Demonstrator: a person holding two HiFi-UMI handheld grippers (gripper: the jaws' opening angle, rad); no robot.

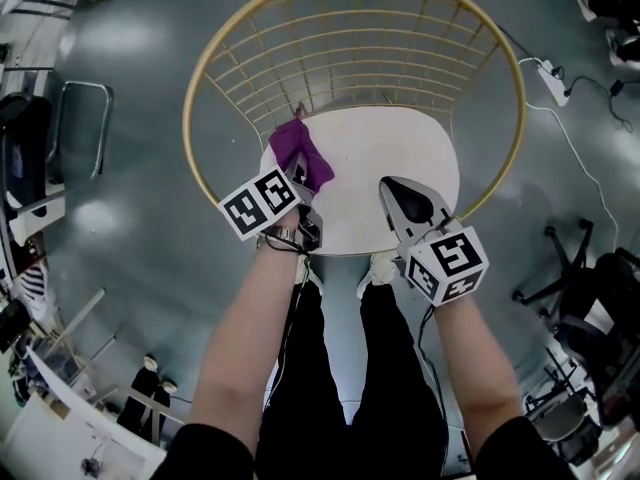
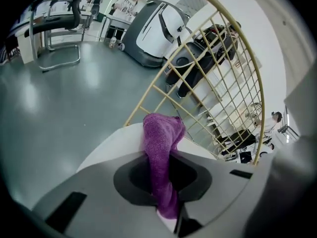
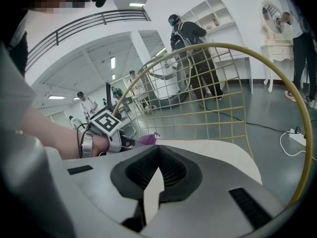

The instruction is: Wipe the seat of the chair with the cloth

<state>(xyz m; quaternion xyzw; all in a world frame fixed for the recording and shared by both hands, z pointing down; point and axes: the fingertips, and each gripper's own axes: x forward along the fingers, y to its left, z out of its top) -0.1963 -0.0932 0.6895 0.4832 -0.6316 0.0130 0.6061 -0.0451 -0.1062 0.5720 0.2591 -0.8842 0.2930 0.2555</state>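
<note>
A purple cloth (image 1: 300, 154) lies bunched on the left side of the chair's white round seat (image 1: 380, 158), which sits inside a gold wire back (image 1: 350, 28). My left gripper (image 1: 297, 180) is shut on the purple cloth (image 2: 161, 157), which runs up between the jaws and folds over the seat's edge (image 2: 106, 143). My right gripper (image 1: 405, 203) hovers over the seat's front right, shut with nothing in it. From the right gripper view the seat (image 3: 218, 155) spreads ahead, with the cloth (image 3: 146, 140) and the left gripper's marker cube (image 3: 105, 123) at the left.
Grey floor surrounds the chair. A power strip and white cable (image 1: 555, 83) lie at the right, an office chair base (image 1: 565, 268) lower right, a metal-framed chair (image 1: 75, 128) at the left. People stand in the background (image 3: 195, 58). My legs are just below the seat (image 1: 345, 368).
</note>
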